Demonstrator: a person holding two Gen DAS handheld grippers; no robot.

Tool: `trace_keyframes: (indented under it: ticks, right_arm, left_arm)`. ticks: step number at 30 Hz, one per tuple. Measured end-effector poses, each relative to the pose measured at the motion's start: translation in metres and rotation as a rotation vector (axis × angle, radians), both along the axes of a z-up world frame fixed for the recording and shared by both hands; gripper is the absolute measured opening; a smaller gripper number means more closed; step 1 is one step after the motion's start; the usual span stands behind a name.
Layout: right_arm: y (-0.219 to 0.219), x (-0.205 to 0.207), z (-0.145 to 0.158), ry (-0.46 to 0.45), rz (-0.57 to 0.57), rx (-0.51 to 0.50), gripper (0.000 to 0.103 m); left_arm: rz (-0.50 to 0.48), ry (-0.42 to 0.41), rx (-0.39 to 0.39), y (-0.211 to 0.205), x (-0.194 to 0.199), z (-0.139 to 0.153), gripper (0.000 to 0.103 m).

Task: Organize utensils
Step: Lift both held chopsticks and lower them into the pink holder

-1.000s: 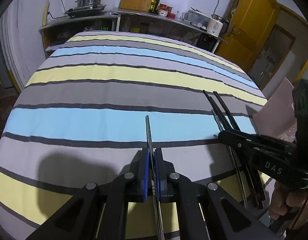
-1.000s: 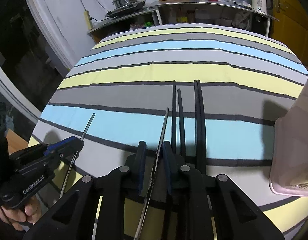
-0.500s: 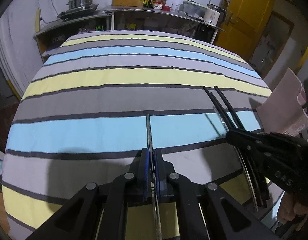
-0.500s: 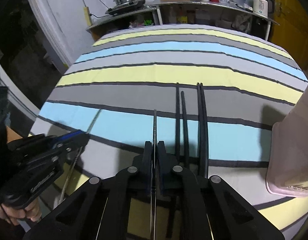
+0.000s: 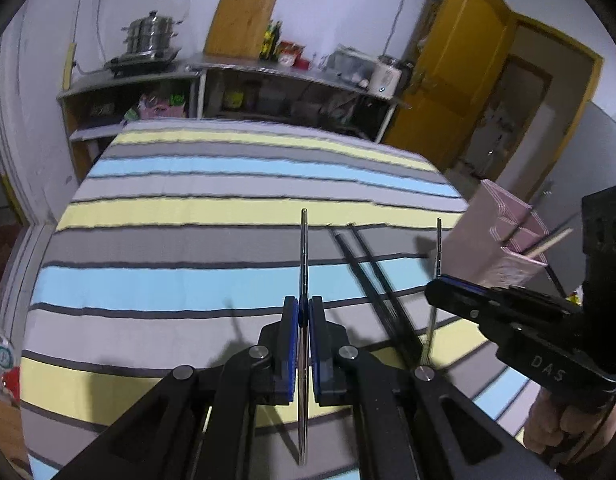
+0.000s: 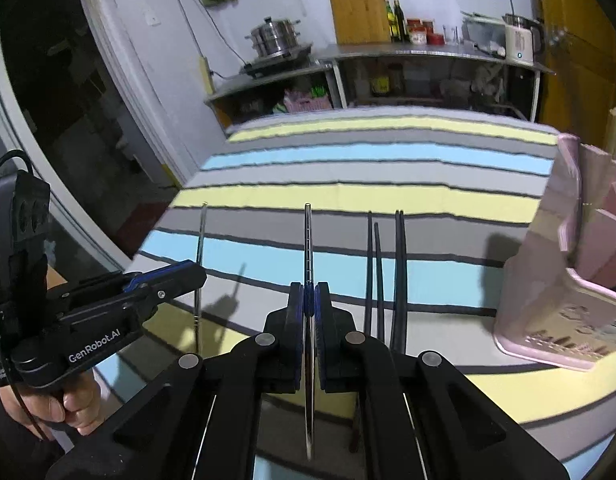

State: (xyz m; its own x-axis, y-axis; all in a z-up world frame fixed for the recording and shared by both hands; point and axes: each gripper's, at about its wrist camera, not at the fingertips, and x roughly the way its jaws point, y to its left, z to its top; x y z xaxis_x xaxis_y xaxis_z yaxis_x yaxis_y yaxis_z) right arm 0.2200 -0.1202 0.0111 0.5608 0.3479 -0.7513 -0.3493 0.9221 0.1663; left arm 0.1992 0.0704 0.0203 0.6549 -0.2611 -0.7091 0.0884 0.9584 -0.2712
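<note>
Both grippers have lifted: the left gripper [image 5: 304, 316] and the right gripper [image 6: 308, 300], newly clamped, each pinch 1 metal chopstick [image 5: 304, 248] at frame centre, ready for the pink holder [image 6: 579, 280] at right. 4 black chopsticks [image 6: 387, 264] remain on the striped cloth [image 6: 387, 196].

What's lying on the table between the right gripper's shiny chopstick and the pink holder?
Four black chopsticks, flat on the striped cloth, seen in the right wrist view.

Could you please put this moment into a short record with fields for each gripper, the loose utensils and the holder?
left gripper: shut on a metal chopstick
right gripper: shut on a second metal chopstick
loose utensils: four black chopsticks lying on the striped cloth
holder: pink utensil holder, right of the black chopsticks, wooden sticks inside
</note>
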Motion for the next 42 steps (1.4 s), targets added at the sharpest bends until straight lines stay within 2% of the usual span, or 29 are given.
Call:
trace_keyframes:
  ticks: [11, 19, 24, 33, 42]
  right_arm:
    - [-0.025, -0.039, 0.041, -0.092, -0.040, 0.039, 0.005]
    - [-0.058, -0.061, 0.056, -0.119, -0.095, 0.064, 0.005]
    - [-0.083, -0.073, 0.058, -0.122, -0.150, 0.074, 0.005]
    - [-0.123, -0.084, 0.060, -0.130, -0.245, 0.074, 0.005]
    - [-0.156, -0.076, 0.091, -0.222, -0.320, 0.066, 0.005]
  left_arm:
    - [-0.075, -0.076, -0.024, -0.024, -0.032, 0.044, 0.005]
    - [-0.139, -0.082, -0.044, -0.048, -0.042, 0.057, 0.005]
    - [-0.189, -0.062, -0.060, -0.069, -0.046, 0.055, 0.005]
    - [-0.283, -0.044, -0.072, -0.121, -0.036, 0.054, 0.005]
    - [-0.328, -0.129, -0.077, -0.160, -0.002, 0.092, 0.005]
